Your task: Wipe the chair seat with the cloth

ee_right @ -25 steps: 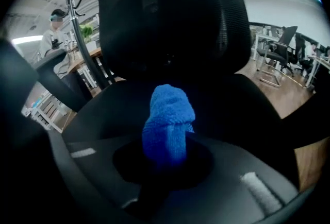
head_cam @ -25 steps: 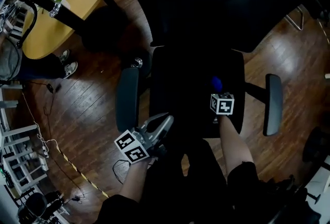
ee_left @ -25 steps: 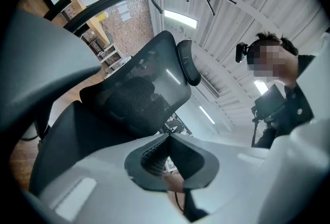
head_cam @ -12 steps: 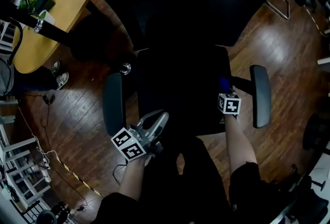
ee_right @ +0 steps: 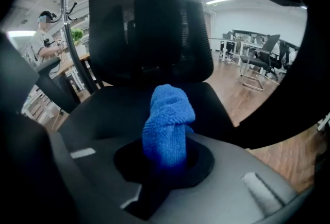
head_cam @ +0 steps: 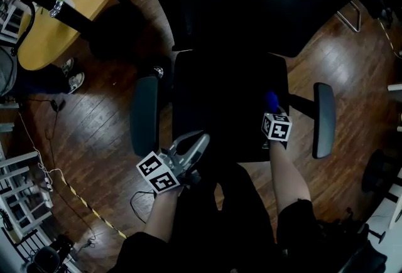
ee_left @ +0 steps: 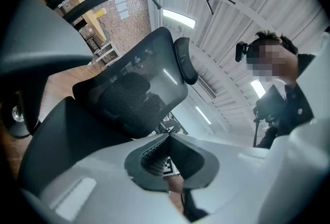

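**A:** Which tool has the cloth?

**B:** The right gripper [ee_right: 166, 152]. Its jaws are closed on the blue cloth [ee_right: 168, 115], and a bunched wad of it sticks out past the tips.

**A:** Where is that over the chair?

**B:** Over the right side of the seat [head_cam: 220, 108], just in from the right armrest [head_cam: 323, 120]. The gripper's long axis runs front to back and points at the backrest [ee_right: 149, 27].

**A:** So which way is the unwiped surface?

**B:** Nearly all of the seat lies to the gripper's left, with some ahead toward the backrest. I'd judge the next stroke has to sweep leftward across the seat or push forward. To the right there is only a narrow strip before the edge.

**A:** Is the cloth pressed down?

**B:** I can't tell. The seat is very dark from the head view. The gripper's own view shows the wad above the seat but not the contact.

**A:** And the other tool?

**B:** The left gripper [head_cam: 196, 141] has its jaws together with nothing between them. It sits at the seat's front left corner, beside the left armrest [head_cam: 145, 115], tilted up at the backrest. It is well apart from the cloth, so the right hand does the wiping.
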`<move>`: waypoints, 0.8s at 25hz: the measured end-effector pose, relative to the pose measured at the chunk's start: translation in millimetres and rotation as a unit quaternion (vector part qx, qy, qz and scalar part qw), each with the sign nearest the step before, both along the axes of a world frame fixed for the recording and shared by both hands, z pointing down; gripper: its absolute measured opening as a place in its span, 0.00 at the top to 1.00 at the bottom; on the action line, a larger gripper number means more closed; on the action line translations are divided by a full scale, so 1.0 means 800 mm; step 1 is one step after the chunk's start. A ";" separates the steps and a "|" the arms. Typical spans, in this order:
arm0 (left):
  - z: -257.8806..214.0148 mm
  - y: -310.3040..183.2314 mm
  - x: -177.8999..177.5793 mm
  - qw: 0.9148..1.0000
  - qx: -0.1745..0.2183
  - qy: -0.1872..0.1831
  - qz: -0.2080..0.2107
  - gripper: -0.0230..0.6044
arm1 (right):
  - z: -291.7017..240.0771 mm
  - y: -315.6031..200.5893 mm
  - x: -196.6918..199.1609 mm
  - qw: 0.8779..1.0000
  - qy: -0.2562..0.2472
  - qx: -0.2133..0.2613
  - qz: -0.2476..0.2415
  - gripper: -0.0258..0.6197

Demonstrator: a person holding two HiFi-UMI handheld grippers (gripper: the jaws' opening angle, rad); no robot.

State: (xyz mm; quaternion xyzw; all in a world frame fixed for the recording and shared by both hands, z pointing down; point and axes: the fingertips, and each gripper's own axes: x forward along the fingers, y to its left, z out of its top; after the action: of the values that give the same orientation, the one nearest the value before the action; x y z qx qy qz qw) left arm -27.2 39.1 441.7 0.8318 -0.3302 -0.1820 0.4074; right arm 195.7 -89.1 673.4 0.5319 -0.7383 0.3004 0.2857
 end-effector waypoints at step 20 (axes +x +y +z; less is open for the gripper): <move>-0.007 0.020 -0.040 0.999 0.015 -0.002 -0.039 0.98 | 0.014 0.106 -0.370 0.965 -0.122 -0.045 -0.227 0.90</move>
State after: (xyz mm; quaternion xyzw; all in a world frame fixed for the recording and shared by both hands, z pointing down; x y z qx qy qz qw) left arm -59.2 55.3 436.2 0.8243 -0.3609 -0.2011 0.3872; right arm -100.1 -4.0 684.3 0.2959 -0.8548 0.3236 0.2777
